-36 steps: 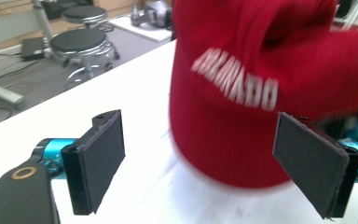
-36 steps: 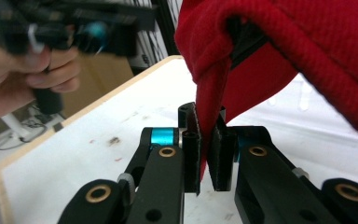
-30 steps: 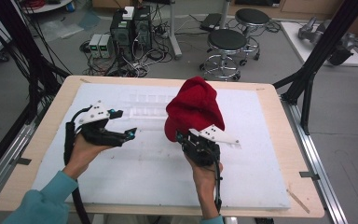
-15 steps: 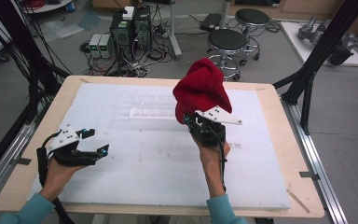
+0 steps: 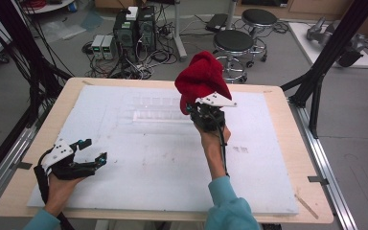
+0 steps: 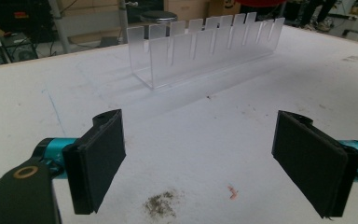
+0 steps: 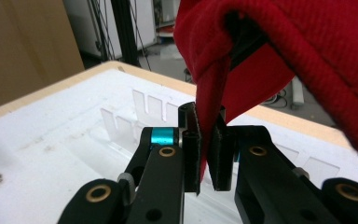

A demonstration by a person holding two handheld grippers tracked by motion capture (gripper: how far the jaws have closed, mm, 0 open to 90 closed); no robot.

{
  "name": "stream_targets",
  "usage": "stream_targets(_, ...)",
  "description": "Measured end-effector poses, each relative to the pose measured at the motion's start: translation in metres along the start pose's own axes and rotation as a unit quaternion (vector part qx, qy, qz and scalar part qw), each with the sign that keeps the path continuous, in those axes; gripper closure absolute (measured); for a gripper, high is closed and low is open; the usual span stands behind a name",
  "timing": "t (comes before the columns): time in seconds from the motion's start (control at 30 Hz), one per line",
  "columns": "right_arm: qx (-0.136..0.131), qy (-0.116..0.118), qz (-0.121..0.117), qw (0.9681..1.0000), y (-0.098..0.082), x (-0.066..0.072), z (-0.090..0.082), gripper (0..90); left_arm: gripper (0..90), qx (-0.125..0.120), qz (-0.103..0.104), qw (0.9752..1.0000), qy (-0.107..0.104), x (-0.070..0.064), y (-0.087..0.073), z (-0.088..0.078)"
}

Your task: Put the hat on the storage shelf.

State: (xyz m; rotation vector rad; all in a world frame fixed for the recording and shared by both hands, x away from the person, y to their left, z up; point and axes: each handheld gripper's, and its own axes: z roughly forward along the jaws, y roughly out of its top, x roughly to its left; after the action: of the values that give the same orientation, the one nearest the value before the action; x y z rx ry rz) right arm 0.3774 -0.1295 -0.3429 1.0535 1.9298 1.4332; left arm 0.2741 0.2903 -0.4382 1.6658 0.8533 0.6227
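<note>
Above the table: the right gripper (image 5: 202, 106) holds a red knit cap (image 5: 202, 80) in the air, over the far part of the white board (image 5: 172, 158).
Grip: the right gripper's jaws are pinched narrow on a fold of the cap's edge (image 7: 212, 107); the rest of the cap bulges up and over the gripper.
Landmark: a clear plastic rack (image 5: 155, 108) with slotted walls lies on the board, toward its far edge.
Cap and rack: the cap hangs just right of the rack's right end, clear of it.
Left gripper: (image 5: 89, 151) low over the board's near left corner, well apart from the rack, its jaws spread wide with nothing between the pads (image 6: 100, 163).
Board: scuffed, with small dirt marks (image 6: 161, 205) near the left gripper.
</note>
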Motion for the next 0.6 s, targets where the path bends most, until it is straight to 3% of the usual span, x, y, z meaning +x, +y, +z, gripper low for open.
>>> stream_targets(0.23, 0.014, -0.002, -0.006, 0.9999, 0.002, -0.007, 0.018, 85.7, 17.1, -0.005, -0.003, 0.9999, 0.010, 0.001, -0.009, -0.002)
stream_targets(0.6, 0.040, -0.003, -0.003, 0.9992, -0.004, -0.012, 0.030, 85.6, 17.2, -0.031, 0.000, 0.9993, 0.021, 0.000, -0.013, -0.006)
